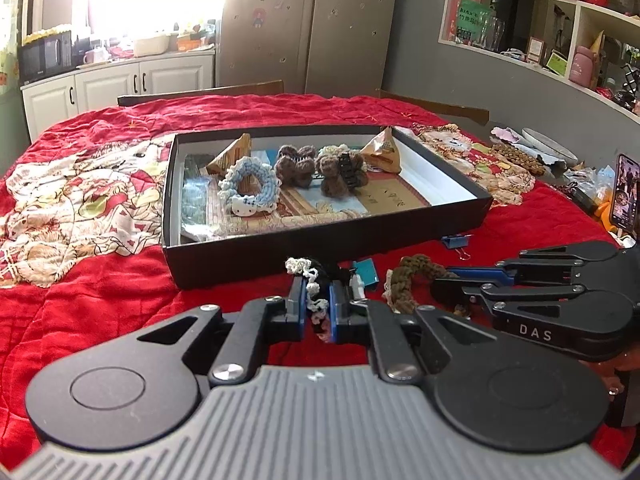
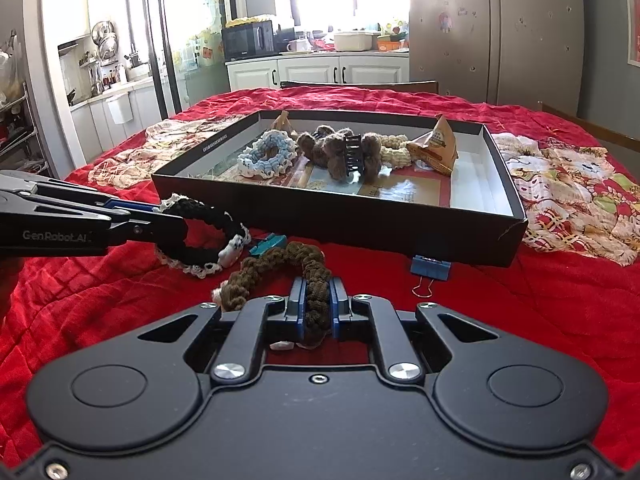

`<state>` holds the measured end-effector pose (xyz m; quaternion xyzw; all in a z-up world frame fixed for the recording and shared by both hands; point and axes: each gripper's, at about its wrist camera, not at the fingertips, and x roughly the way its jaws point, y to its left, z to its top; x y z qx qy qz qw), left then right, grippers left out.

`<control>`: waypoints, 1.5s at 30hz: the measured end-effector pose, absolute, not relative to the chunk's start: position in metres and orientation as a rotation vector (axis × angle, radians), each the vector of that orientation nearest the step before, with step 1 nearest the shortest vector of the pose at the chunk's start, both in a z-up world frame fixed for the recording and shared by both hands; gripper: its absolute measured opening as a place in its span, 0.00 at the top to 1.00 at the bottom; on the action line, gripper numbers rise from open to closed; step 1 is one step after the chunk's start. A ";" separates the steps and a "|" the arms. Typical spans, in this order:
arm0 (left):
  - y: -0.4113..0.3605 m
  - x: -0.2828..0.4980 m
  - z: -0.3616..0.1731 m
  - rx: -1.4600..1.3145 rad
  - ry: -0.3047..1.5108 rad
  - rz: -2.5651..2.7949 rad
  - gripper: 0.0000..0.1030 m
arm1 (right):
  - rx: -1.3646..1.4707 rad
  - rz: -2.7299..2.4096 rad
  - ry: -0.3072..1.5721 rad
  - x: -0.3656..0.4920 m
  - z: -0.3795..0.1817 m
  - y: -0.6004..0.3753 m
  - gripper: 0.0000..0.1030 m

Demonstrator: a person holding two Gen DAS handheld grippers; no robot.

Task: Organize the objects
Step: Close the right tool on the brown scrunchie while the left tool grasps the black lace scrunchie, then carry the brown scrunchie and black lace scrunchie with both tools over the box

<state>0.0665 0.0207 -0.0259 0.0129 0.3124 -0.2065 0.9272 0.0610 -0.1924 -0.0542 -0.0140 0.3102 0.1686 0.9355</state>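
Observation:
My left gripper (image 1: 316, 292) is shut on a black crocheted scrunchie with white lace trim (image 1: 314, 280), just in front of the black shallow box (image 1: 240, 256). In the right wrist view the same left gripper (image 2: 172, 216) comes in from the left, and the black scrunchie (image 2: 208, 236) hangs from it over the red quilt. My right gripper (image 2: 318, 300) is shut on a brown crocheted scrunchie (image 2: 280, 260) that trails left on the quilt. The left wrist view shows the right gripper (image 1: 442, 284) beside the brown scrunchie (image 1: 408, 276).
The box (image 2: 320, 228) holds a blue scrunchie (image 1: 250, 184), brown scrunchies (image 1: 296, 166), a black claw clip (image 1: 348, 170) and triangular packets (image 1: 384, 148). A blue binder clip (image 2: 430, 268) and a teal item (image 2: 266, 244) lie by its front wall. A phone (image 1: 624, 196) stands at right.

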 end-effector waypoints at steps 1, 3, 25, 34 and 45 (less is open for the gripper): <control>0.021 0.066 -0.024 0.026 0.636 -0.425 0.87 | -0.027 0.344 0.632 0.061 -0.054 -0.193 0.89; 0.021 0.064 -0.022 0.029 0.628 -0.428 0.87 | -0.025 0.344 0.625 0.060 -0.052 -0.194 0.89; 0.019 0.053 0.023 0.052 0.496 -0.459 0.87 | -0.046 0.353 0.495 0.045 -0.005 -0.196 0.89; 0.014 0.064 0.040 0.068 0.443 -0.449 0.87 | -0.076 0.325 0.437 0.051 0.017 -0.198 0.89; 0.006 0.098 0.049 0.021 0.439 -0.444 0.87 | -0.072 0.247 0.394 0.082 0.041 -0.211 0.89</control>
